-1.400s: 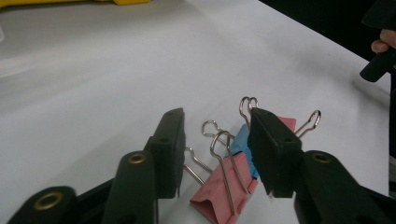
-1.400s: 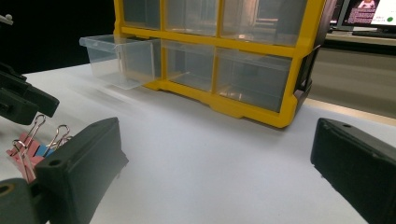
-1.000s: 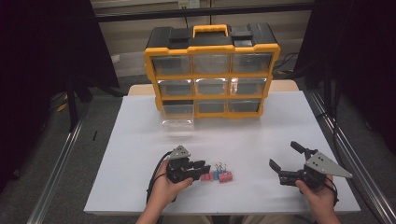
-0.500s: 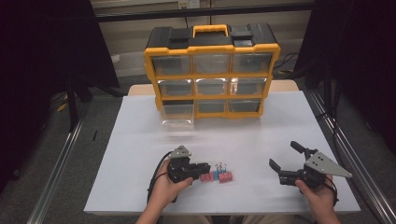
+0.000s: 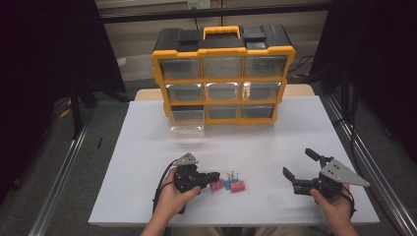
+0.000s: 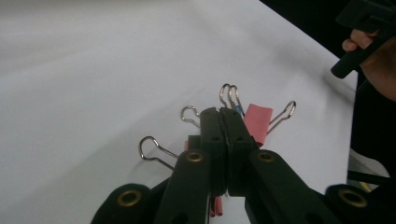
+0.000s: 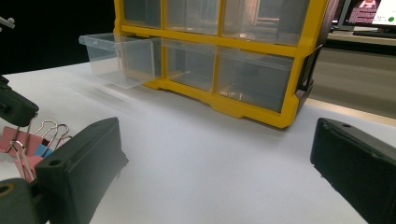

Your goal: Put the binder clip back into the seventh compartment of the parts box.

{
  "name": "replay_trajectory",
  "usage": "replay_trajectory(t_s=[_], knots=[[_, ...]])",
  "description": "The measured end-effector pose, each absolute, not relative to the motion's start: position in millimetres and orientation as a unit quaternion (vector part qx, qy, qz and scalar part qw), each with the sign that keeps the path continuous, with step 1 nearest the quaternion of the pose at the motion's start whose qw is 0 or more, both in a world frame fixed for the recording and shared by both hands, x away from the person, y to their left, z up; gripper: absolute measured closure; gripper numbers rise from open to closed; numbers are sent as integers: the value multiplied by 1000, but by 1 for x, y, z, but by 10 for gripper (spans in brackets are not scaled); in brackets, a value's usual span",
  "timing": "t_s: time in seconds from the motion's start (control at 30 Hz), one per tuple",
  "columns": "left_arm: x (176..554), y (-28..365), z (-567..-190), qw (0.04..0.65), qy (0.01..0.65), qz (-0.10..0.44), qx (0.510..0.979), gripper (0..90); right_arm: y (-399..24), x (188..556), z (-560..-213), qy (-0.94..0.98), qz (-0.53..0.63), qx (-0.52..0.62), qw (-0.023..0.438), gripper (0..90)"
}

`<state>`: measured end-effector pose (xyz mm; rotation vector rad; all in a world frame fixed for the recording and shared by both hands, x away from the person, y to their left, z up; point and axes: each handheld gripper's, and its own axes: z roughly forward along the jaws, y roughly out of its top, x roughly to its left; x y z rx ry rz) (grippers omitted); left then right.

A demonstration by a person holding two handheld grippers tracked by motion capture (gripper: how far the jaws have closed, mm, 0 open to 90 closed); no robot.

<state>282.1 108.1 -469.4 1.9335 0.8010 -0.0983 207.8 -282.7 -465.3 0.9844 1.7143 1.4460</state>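
Three views, taken one after another.

High view, clips: a small group of binder clips (image 5: 228, 184), red and blue, lies on the white table (image 5: 246, 147) near its front edge.
High view, left gripper: the left gripper (image 5: 212, 178) lies low at the left end of the group, its tips at the nearest red clip (image 5: 217, 185).
High view, right gripper: the right gripper (image 5: 300, 164) is well apart from the clips, at the right, jaws spread wide with nothing between them.
High view, cabinet: a yellow drawer cabinet (image 5: 223, 73) stands at the far side of the table; its bottom left clear drawer (image 5: 186, 121) is pulled out.

Left gripper view, jaws: they have just been closing and now stand pressed together; whether a clip is pinched between them cannot be told.
Left gripper view, clips: wire handles (image 6: 152, 148) and another red clip (image 6: 258, 122) show on both sides of the tips.

Right gripper view, jaws: far apart, empty, over bare table.
Right gripper view, drawer: the open drawer (image 7: 119, 58) juts from the cabinet (image 7: 261, 56).
Right gripper view, clips: at the left edge.
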Motion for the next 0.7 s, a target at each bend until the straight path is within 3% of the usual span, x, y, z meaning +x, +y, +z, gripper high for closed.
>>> replay_trajectory(t_s=[0.3, 0.7], knots=[[290, 110, -466, 507, 331, -18, 796, 893, -283, 208, -465, 658, 554, 379, 341, 19], [285, 105, -475, 491, 335, -30, 804, 880, -284, 208, -465, 660, 556, 376, 337, 19]])
